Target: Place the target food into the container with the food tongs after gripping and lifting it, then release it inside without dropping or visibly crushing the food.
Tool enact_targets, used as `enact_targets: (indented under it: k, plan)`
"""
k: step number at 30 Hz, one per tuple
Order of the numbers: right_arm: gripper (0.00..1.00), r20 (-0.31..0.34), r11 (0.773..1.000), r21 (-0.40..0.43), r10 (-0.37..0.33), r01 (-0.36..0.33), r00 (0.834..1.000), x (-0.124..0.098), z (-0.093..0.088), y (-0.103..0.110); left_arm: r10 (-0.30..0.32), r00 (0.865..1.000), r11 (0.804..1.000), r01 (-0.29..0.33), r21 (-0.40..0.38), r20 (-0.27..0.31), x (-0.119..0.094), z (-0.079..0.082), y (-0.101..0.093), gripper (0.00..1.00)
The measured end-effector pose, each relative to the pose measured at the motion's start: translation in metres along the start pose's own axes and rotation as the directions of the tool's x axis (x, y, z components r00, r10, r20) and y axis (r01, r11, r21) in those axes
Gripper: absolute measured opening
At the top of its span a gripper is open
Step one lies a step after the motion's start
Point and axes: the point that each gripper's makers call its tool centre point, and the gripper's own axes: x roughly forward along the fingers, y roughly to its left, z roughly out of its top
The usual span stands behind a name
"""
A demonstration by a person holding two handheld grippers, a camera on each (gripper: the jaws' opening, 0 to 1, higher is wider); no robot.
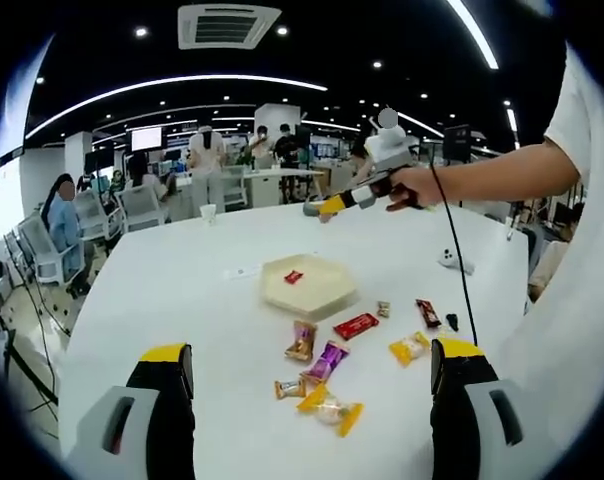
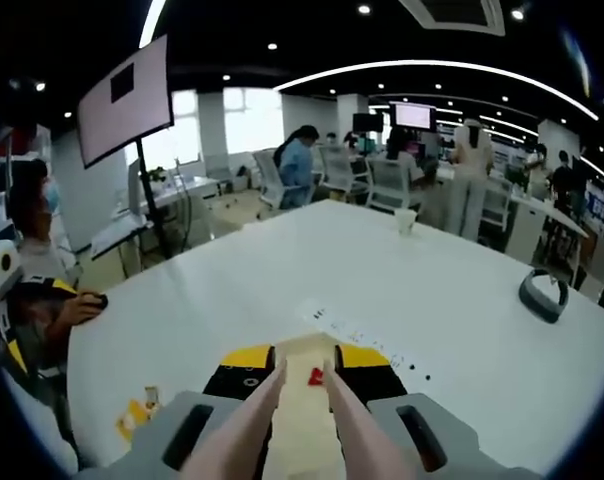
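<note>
A small red candy (image 1: 293, 277) lies inside the shallow cream hexagonal container (image 1: 327, 298) at the centre of the left gripper view; in the right gripper view it shows low in the frame, past the tips of the tongs (image 2: 304, 415). That piece looks delivered. Below the container more wrapped sweets (image 1: 322, 375) lie scattered on the white tabletop (image 1: 182, 290), so several appear left to move.

The right gripper (image 2: 305, 372) has its fingers drawn close on the tongs' arms, whose tips hold nothing. In the left gripper view it hangs at upper right, above the far tabletop. The left gripper (image 1: 312, 372) has fingers wide apart and empty, low over the sweets.

The tabletop is open round the container, its edges well away; a paper cup (image 1: 208, 212) stands far back.
</note>
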Motion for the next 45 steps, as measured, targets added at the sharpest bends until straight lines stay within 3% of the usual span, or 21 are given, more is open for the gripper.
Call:
enact_targets:
  k: [11, 21, 32, 37, 40, 45]
  plan:
    - [0.24, 0.041, 0.999, -0.031, -0.011, 0.012, 0.999, -0.027, 0.000, 0.014, -0.031, 0.999, 1.000, 0.031, -0.005, 0.009, -0.007, -0.001, -0.005, 0.99]
    - [0.24, 0.091, 0.997, 0.021, -0.077, 0.076, 0.993, -0.066, -0.013, 0.037, -0.092, 0.996, 0.996, 0.092, 0.017, -0.008, -0.016, -0.013, -0.010, 0.99]
    - [0.24, 0.084, 0.982, 0.090, -0.174, 0.167, 0.981, -0.104, -0.069, 0.082, -0.186, 0.982, 0.981, 0.187, 0.056, -0.020, -0.030, -0.025, 0.002, 0.99]
    - [0.24, 0.076, 0.958, 0.185, -0.238, 0.221, 0.968, -0.120, -0.094, 0.095, -0.220, 0.975, 0.973, 0.222, 0.059, -0.042, -0.032, -0.034, 0.002, 0.99]
    - [0.25, 0.080, 0.951, 0.210, -0.249, 0.228, 0.965, -0.125, -0.103, 0.107, -0.233, 0.971, 0.968, 0.236, 0.087, -0.044, -0.037, -0.037, 0.004, 0.99]
    - [0.24, 0.055, 0.939, 0.238, -0.267, 0.247, 0.962, -0.128, -0.110, 0.117, -0.233, 0.972, 0.971, 0.235, 0.038, -0.037, -0.031, -0.042, 0.013, 0.99]
